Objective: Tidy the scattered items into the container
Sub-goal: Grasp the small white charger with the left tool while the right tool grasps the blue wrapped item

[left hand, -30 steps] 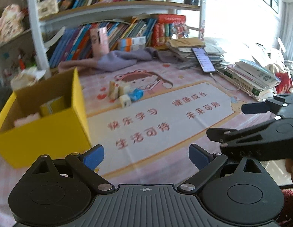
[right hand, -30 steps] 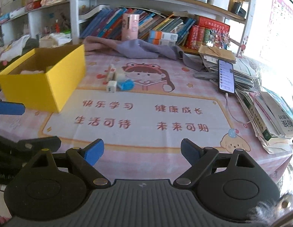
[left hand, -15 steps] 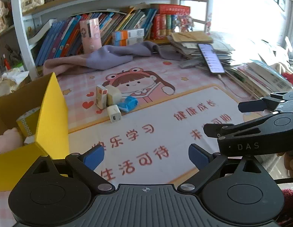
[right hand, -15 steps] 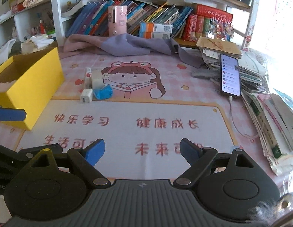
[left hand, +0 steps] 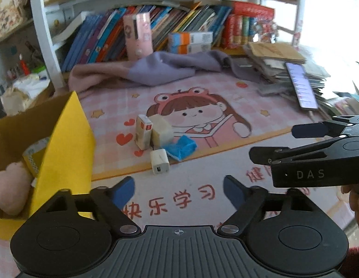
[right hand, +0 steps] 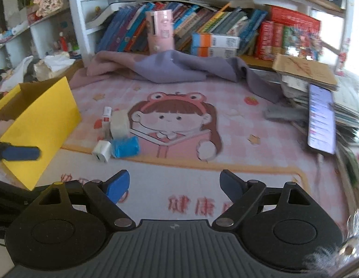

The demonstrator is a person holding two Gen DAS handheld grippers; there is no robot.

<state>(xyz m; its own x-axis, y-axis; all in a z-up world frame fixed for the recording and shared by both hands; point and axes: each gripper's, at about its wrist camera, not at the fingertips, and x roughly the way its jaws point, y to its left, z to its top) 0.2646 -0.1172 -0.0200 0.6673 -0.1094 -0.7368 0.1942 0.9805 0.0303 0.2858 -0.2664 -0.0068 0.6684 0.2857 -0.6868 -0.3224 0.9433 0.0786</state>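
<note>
A small cluster lies on the pink cartoon mat: a white charger cube (left hand: 159, 164) (right hand: 101, 154), a crumpled blue wrapper (left hand: 182, 148) (right hand: 125, 147), a cream block (left hand: 161, 131) (right hand: 119, 124) and a slim white-and-red box (left hand: 143, 131) (right hand: 106, 121). The yellow box (left hand: 66, 148) (right hand: 40, 120) stands to their left and holds a pink plush (left hand: 10, 185) and a tape roll. My left gripper (left hand: 178, 191) is open and empty, just short of the charger. My right gripper (right hand: 174, 185) is open and empty, right of the cluster; it also shows in the left wrist view (left hand: 318, 150).
A purple-pink cloth (right hand: 174, 69) lies at the back below a shelf of books. A phone (right hand: 321, 120) rests on stacked books and papers at the right. A pink case (left hand: 138, 36) stands against the books.
Both grippers have moved forward toward the item cluster, which now looks larger and closer. The yellow box has slid toward the left edge of both views.
</note>
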